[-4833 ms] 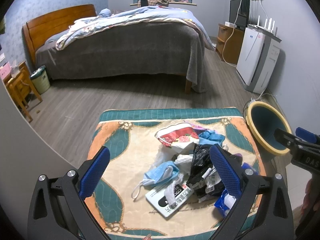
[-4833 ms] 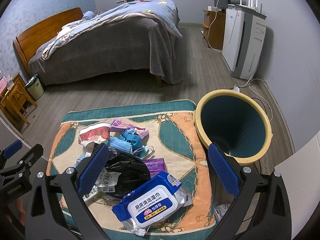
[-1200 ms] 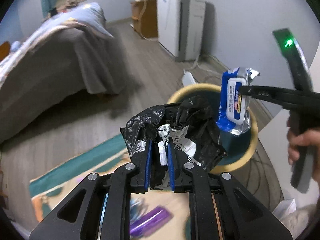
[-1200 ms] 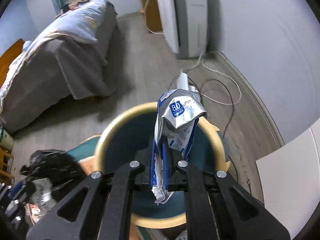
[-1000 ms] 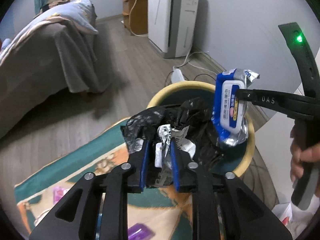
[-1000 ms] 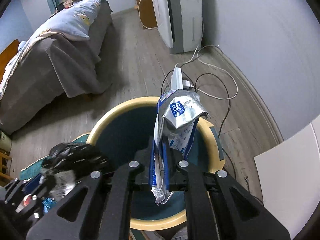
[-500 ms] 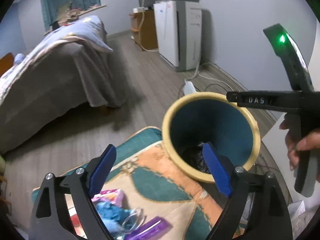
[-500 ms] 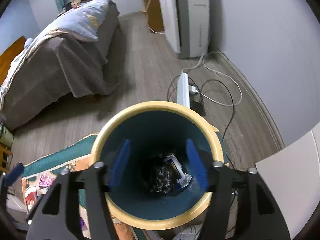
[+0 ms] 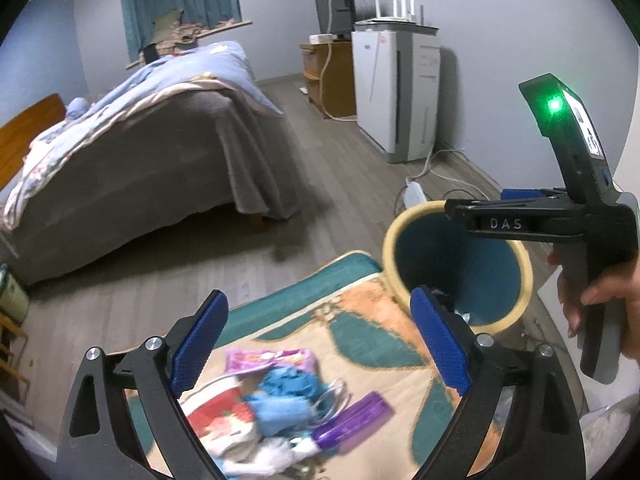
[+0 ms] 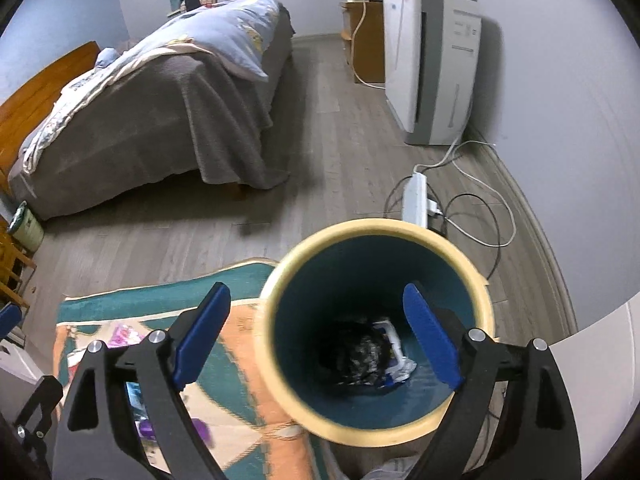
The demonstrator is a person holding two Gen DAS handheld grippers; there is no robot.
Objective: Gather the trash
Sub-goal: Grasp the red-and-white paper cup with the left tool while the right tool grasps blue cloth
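Observation:
A teal trash bin with a yellow rim (image 10: 476, 280) stands at the rug's right edge; it also shows in the left wrist view (image 9: 400, 236). Inside lie a black plastic bag (image 10: 356, 350) and a blue-white wet wipes pack (image 10: 394, 356). My right gripper (image 10: 320, 336) is open and empty above the bin's left rim; it shows from the side in the left wrist view (image 9: 480, 210). My left gripper (image 9: 316, 344) is open and empty above the rug (image 9: 360, 344). On the rug lie a purple tube (image 9: 352, 420), blue masks (image 9: 288, 392), a pink packet (image 9: 268, 360) and a red-white wrapper (image 9: 220, 420).
A bed with a grey cover (image 9: 152, 152) stands at the back left. A white air purifier (image 10: 436, 68) stands by the right wall. A power strip with cables (image 10: 416, 196) lies on the floor behind the bin. A small green bin (image 10: 24, 224) is far left.
Both grippers opened and dropped the black bag and the wipes pack into the bin. Since then both have swung left, back toward the rug and its trash.

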